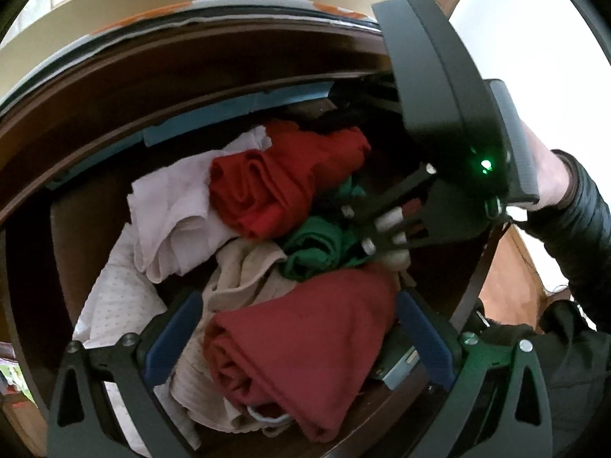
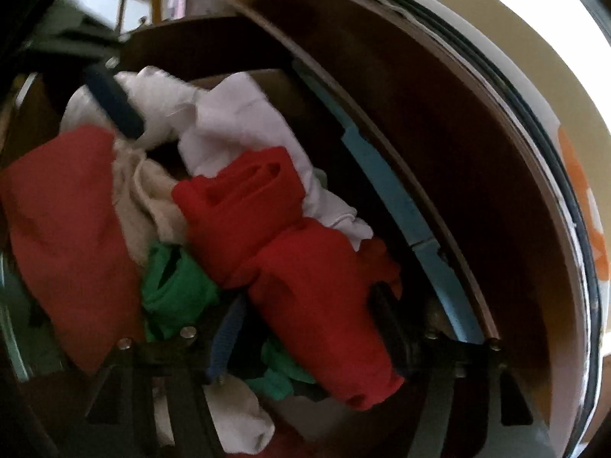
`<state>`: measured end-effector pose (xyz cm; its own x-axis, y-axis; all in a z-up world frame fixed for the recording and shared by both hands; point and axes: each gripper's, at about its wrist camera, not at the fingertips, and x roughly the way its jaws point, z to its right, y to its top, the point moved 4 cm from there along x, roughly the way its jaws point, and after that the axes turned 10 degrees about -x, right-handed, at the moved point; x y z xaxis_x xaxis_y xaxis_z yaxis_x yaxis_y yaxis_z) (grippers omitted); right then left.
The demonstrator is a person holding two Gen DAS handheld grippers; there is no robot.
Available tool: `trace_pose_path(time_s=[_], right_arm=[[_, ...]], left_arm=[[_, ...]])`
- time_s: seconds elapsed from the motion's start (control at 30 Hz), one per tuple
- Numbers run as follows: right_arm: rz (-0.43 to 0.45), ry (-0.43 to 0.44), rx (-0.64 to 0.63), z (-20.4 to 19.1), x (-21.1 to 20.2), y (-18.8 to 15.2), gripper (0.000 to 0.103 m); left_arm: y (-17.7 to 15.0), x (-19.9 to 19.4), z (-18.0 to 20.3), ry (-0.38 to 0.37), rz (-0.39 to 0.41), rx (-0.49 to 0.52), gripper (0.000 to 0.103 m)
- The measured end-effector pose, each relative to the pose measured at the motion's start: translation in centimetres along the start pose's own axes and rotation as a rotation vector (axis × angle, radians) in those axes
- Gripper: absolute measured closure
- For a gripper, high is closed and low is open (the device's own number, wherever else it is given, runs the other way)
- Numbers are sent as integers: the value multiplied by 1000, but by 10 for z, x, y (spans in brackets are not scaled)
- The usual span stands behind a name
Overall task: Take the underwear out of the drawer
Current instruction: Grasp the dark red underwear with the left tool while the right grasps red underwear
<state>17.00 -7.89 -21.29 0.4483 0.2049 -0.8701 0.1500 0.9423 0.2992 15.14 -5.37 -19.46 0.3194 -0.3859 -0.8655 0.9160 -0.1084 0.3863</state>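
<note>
The open wooden drawer (image 1: 76, 229) holds a pile of underwear. A dark red folded piece (image 1: 305, 347) lies between the blue pads of my open left gripper (image 1: 298, 328); the pads stand either side of it, apart. A bright red piece (image 1: 282, 175), white pieces (image 1: 172, 210), a beige one (image 1: 244, 274) and a green one (image 1: 317, 244) lie beyond. My right gripper (image 2: 309, 324) is low in the drawer, jaws wide around the bright red piece (image 2: 305, 267); whether the fingers touch it is unclear. It also shows in the left wrist view (image 1: 382, 229).
The drawer's back wall carries blue tape strips (image 1: 236, 110) (image 2: 393, 198). The dresser top edge (image 1: 191, 11) curves above. A hand in a black sleeve (image 1: 573, 198) holds the right gripper. Wooden furniture (image 1: 508, 278) stands at right. A white piece (image 2: 236, 420) lies under my right gripper.
</note>
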Motion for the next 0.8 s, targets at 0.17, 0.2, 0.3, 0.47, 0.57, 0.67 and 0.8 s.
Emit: trace_pose_path(time_s=[0.17,0.2,0.3,0.47,0.57,0.67,0.8], right_arm=[[32,-41,51,6,-22,-5,62],[49,-49,72,9,-30,-8,62],[95,-41,147,14,-51,-18,62],[141,-56,224,16,-62,-36,62],[155,-40,255,13,-67,-55,62],[184,-49,291,14,-72,-56,62],[213,-8,349,15,-74,-55,62]], left_arm=[[0,2,0,18,7,13,0],[-1,1,1,24,10,22,0],[-3,3,6,44,-2,33,0],[-9,15,17,48,-41,71,16],[-14,16,21,48,-41,78,31],[-18,14,22,28,-23,67,48],[-23,9,24,9,10,52,66]])
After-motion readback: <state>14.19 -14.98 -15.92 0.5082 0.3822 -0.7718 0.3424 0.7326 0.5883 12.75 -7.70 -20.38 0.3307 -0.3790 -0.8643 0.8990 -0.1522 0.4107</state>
